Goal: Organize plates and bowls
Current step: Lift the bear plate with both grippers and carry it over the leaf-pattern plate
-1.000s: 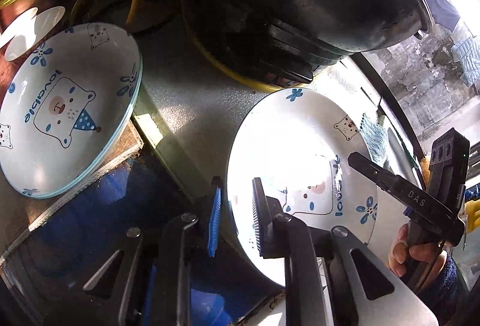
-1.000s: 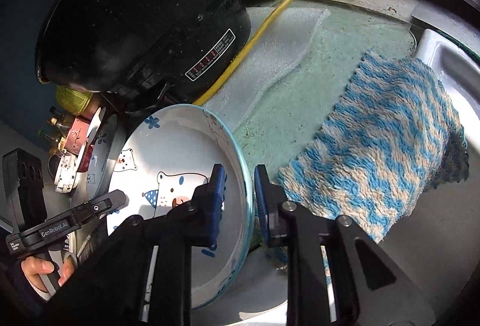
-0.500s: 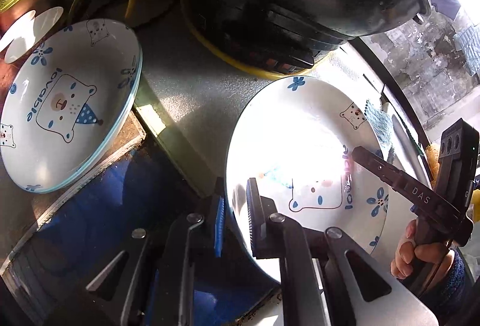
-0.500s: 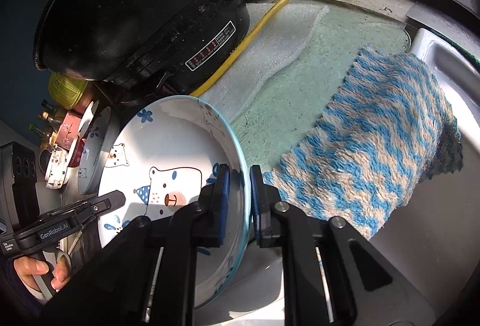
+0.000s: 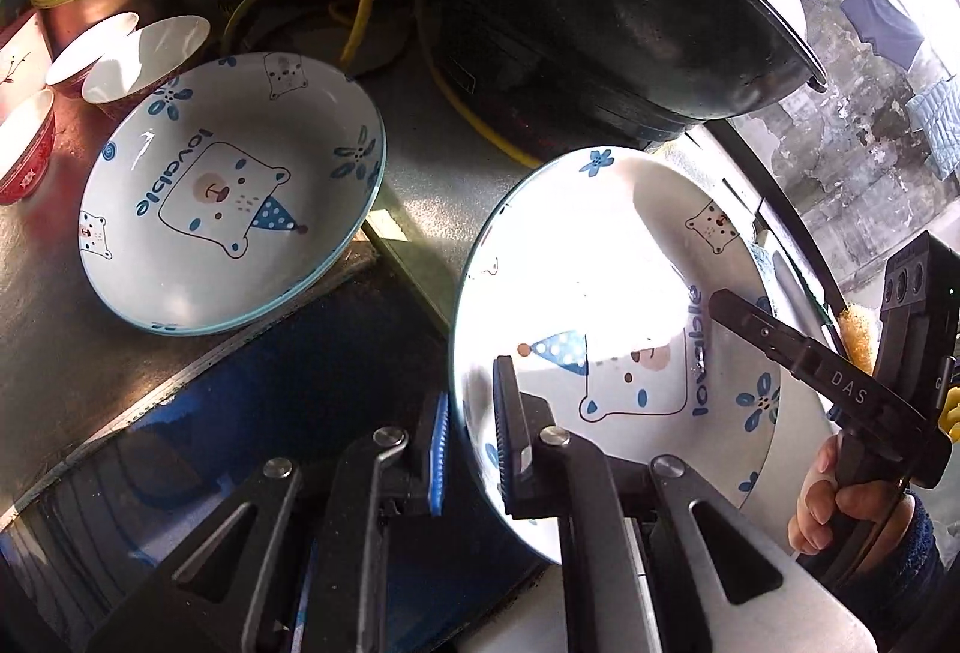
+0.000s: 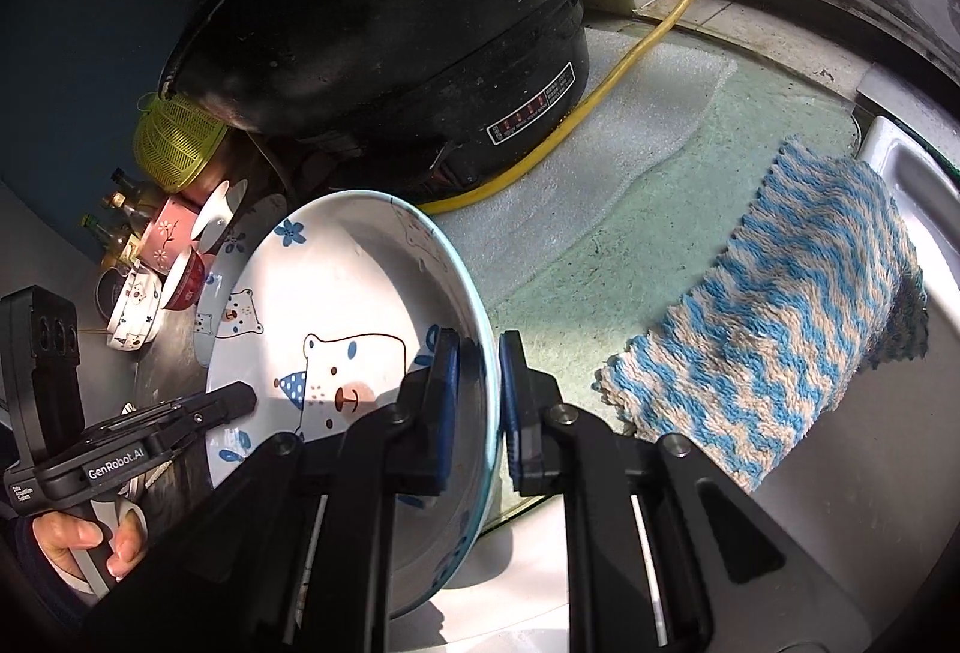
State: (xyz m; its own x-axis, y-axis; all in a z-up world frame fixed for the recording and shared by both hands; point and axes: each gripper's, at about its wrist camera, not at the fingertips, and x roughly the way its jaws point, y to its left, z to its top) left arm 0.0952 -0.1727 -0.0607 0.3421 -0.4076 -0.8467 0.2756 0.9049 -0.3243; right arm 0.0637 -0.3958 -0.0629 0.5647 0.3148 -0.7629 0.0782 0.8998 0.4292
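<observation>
Black left gripper (image 5: pixel 471 452) with blue ribbed pads and silver screws; right gripper (image 6: pixel 480 401) matches; a dark-sleeved hand (image 6: pixel 90 539) nearby.

1. You can read "lovable" on the white bear-print ceramic plate (image 5: pixel 228 197) on the counter.
2. "DAS" marks your right gripper (image 5: pixel 840 383).
3. "GenRobot.AI" marks your left gripper (image 6: pixel 120 467).

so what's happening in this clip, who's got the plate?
Both grippers are on one bear plate, at opposite rims. The left gripper straddles the near rim, and the right gripper has its fingers closed on the other edge, holding the plate tilted above the counter. A second bear plate lies flat beside small bowls, in front of the black cooker. Likely heading to stack there.
</observation>
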